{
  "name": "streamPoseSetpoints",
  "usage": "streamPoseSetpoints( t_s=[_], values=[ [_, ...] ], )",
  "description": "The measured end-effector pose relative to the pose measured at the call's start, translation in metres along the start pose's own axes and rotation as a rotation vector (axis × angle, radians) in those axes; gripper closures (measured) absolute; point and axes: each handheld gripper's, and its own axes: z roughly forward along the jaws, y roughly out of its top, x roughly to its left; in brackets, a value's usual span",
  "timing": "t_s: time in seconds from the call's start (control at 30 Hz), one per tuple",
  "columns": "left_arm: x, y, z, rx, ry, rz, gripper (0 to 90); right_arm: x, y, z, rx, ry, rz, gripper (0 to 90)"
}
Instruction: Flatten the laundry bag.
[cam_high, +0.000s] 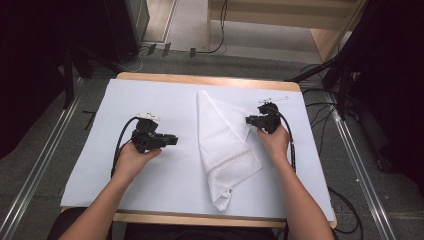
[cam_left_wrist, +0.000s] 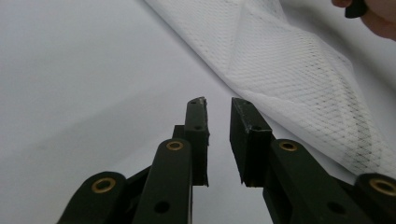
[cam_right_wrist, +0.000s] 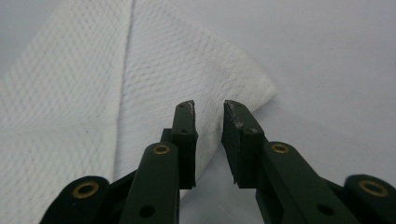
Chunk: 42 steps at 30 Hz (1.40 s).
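Mesh cloth (cam_high: 225, 147) lies part-folded mid-table, corners unmatched; left gripper (cam_high: 172, 139) at nine o'clock and right gripper (cam_high: 248, 120) at two o'clock both slightly apart, empty.

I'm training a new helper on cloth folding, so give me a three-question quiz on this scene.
1. True or false: the left tool grips the white mesh cloth.
2. Which tool is nearer the cloth? A left, B right.
3. What colour is the sheet that covers the table?

Key: 1 false, its jaws stand apart with nothing between them. 2 B. 3 white.
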Motion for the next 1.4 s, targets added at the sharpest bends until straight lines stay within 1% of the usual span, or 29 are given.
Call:
streamPoseSetpoints(
  t_s=[0.03,0.1,0.13,0.17,0.2,0.23,0.33,0.37,0.4,0.43,0.47,0.5,0.53,0.6,0.63,0.7,0.77,0.87,0.97,1.0,1.03,1.07,1.1,1.13,1.17,1.27,1.33,1.37,1.4],
  values=[
    [0.0,0.0,0.0,-0.002,0.003,0.001,75.5,0.002,-0.001,-0.005,-0.006,0.001,-0.001,75.0],
    [0.003,0.002,0.0,-0.001,0.005,0.0,73.6,0.006,-0.004,-0.015,-0.013,0.005,-0.019,75.0],
    [0.003,0.002,0.0,-0.001,0.005,0.0,73.2,0.006,-0.004,-0.015,-0.013,0.005,-0.019,75.0],
    [0.004,0.003,0.0,-0.001,0.007,0.003,72.3,0.011,-0.009,-0.024,-0.018,0.019,-0.033,74.9],
    [0.005,0.003,0.0,0.0,0.009,0.002,71.1,0.014,-0.012,-0.029,-0.017,0.014,-0.04,75.0],
    [0.006,0.003,0.0,0.001,0.01,0.005,71.1,0.014,-0.012,-0.029,-0.017,0.014,-0.04,75.0],
    [0.008,0.005,0.001,-0.001,0.02,0.011,67.9,0.021,-0.02,-0.039,-0.02,0.034,-0.047,74.9],
    [0.009,0.005,0.001,-0.001,0.021,0.013,66.3,0.027,-0.027,-0.042,-0.013,0.047,-0.044,74.9],
    [0.009,0.005,0.001,-0.001,0.02,0.011,66.3,0.027,-0.027,-0.042,-0.013,0.047,-0.044,74.9],
    [0.011,0.006,0.002,-0.004,0.017,0.013,65.3,0.029,-0.029,-0.043,-0.013,0.048,-0.056,74.9],
    [0.012,0.007,0.002,-0.005,0.018,0.009,64.2,0.035,-0.036,-0.044,0.001,0.053,-0.064,74.8],
    [0.013,0.007,0.003,-0.007,0.016,0.01,64.2,0.035,-0.036,-0.044,0.001,0.053,-0.064,74.8],
    [0.014,0.008,0.003,-0.007,0.016,0.011,62.4,0.04,-0.044,-0.043,0.01,0.06,-0.072,74.8],
    [0.016,0.009,0.004,-0.007,0.02,0.016,62.2,0.042,-0.046,-0.042,0.016,0.062,-0.074,74.7],
    [0.017,0.01,0.005,-0.009,0.023,0.016,61.9,0.045,-0.048,-0.041,0.029,0.064,-0.073,74.3],
    [0.019,0.011,0.006,-0.011,0.025,0.014,61.0,0.051,-0.054,-0.035,0.055,0.054,-0.103,73.3],
    [0.021,0.012,0.006,-0.015,0.022,0.013,60.8,0.052,-0.054,-0.035,0.058,0.057,-0.103,72.9],
    [0.022,0.015,0.007,-0.017,0.026,0.015,60.0,0.052,-0.058,-0.033,0.075,0.046,-0.091,70.6],
    [0.024,0.016,0.007,-0.019,0.028,0.017,59.7,0.052,-0.06,-0.032,0.073,0.043,-0.096,70.4],
    [0.025,0.017,0.007,-0.02,0.029,0.01,59.5,0.052,-0.061,-0.031,0.079,0.04,-0.104,70.3],
    [0.026,0.017,0.007,-0.021,0.03,0.007,59.2,0.053,-0.063,-0.031,0.072,0.036,-0.1,70.4],
    [0.027,0.018,0.007,-0.022,0.032,0.006,59.0,0.054,-0.063,-0.03,0.068,0.024,-0.109,72.3],
    [0.028,0.018,0.007,-0.026,0.031,0.001,59.0,0.054,-0.063,-0.03,0.068,0.024,-0.109,72.3],
    [0.028,0.018,0.007,-0.025,0.031,-0.001,58.9,0.056,-0.064,-0.03,0.064,-0.002,-0.135,78.3],
    [0.029,0.018,0.007,-0.026,0.032,-0.001,58.9,0.056,-0.064,-0.03,0.064,-0.002,-0.135,78.3],
    [0.029,0.018,0.006,-0.024,0.033,0.0,58.8,0.058,-0.064,-0.03,0.07,-0.047,-0.162,88.5],
    [0.029,0.018,0.007,-0.022,0.036,0.003,58.8,0.058,-0.063,-0.03,0.071,-0.048,-0.156,89.8],
    [0.029,0.018,0.007,-0.021,0.034,0.001,58.7,0.056,-0.061,-0.03,0.083,-0.034,-0.139,90.0],
    [0.03,0.018,0.007,-0.023,0.033,0.0,58.7,0.056,-0.061,-0.03,0.083,-0.034,-0.139,90.0]
  ],
)
